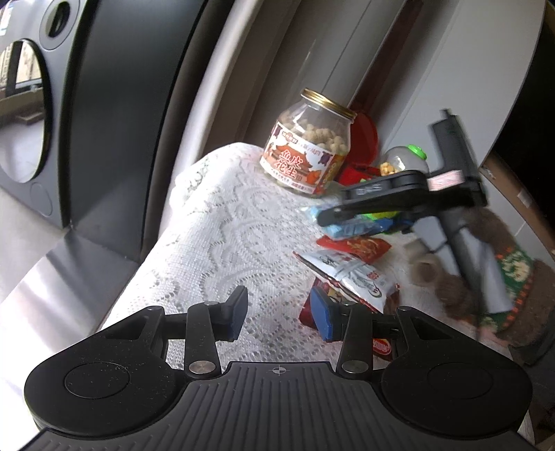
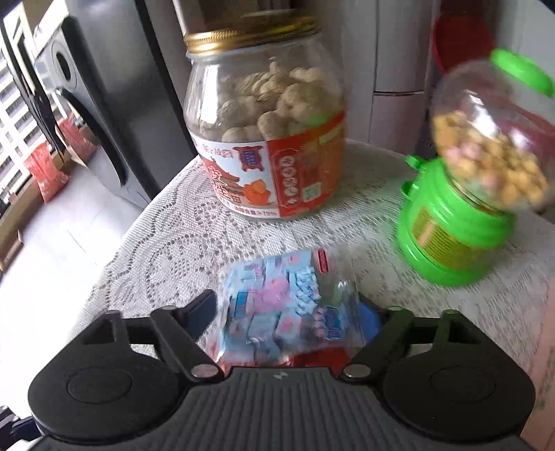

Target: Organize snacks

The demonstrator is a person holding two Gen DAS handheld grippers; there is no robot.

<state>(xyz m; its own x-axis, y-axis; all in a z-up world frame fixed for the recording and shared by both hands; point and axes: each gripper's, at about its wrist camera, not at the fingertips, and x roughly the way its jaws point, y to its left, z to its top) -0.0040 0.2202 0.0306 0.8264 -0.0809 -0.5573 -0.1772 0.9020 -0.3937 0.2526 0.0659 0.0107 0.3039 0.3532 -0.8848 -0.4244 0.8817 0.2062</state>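
- On the white lace tablecloth [image 2: 166, 236], mid-surface, the right gripper [image 2: 288, 312] is clenching a crinkly clear bag of pale-blue wrapped candies [image 2: 277, 312].
- Bag is looking light, soft and slippery; pinching mid-body seems safest.
- Beyond it a gold-lidded clear peanut jar [image 2: 267, 132] is standing by the far edge: rigid, likely heavier.
- Left gripper [image 1: 279, 314] is hanging released, holding nothing.

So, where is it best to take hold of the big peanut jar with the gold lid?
Probably around the neck of the peanut jar, just under the gold lid, coming level from the front. It stands upright, and its belly looks too wide for the tongs.
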